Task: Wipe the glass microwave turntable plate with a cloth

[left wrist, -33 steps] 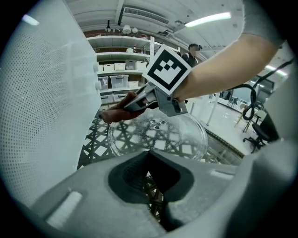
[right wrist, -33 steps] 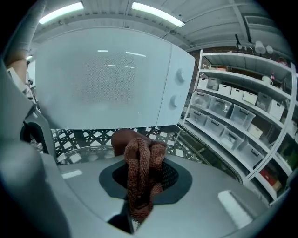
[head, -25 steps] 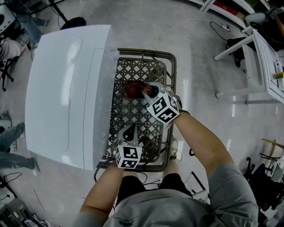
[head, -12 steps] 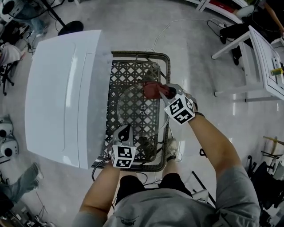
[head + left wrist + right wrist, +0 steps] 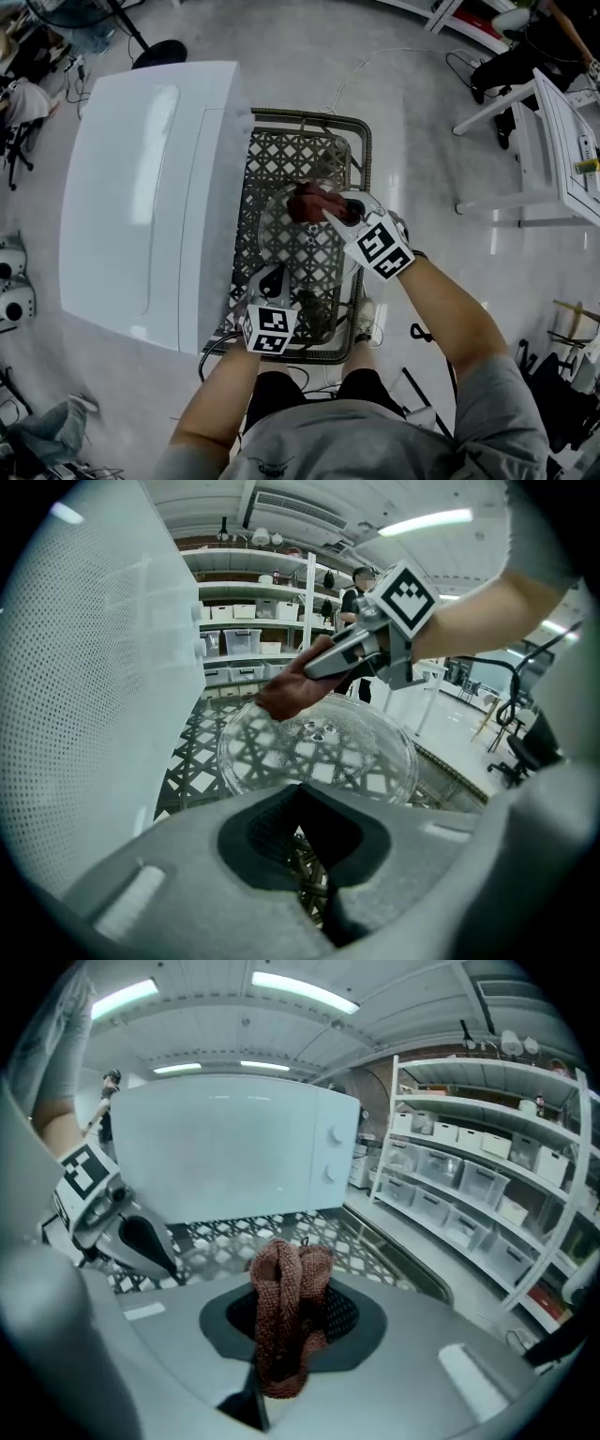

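Glass turntable plate (image 5: 302, 253): clear round disc with small raised bumps at its centre, resting on the lattice table just beside the microwave.
Cloth (image 5: 306, 201): reddish-brown knit, bunched into a wad, touching the plate near its far rim.
Right gripper (image 5: 326, 210): jaws pinched on the cloth, which stands up in folds between the dark pads and pokes out past the tips; reaches in over the plate from the person's right.
Left gripper (image 5: 270, 278): jaws drawn almost together on the plate's near rim, with only a thin slit between the pads; well apart from the cloth, across the plate from it.
Lattice table (image 5: 367, 150): dark openwork top with a woven border, and the plate sits on its middle.
Microwave (image 5: 141, 187): white, door closed, set along the table's left side.
Shelves (image 5: 469, 1180): white racks of pale storage boxes, in the background.
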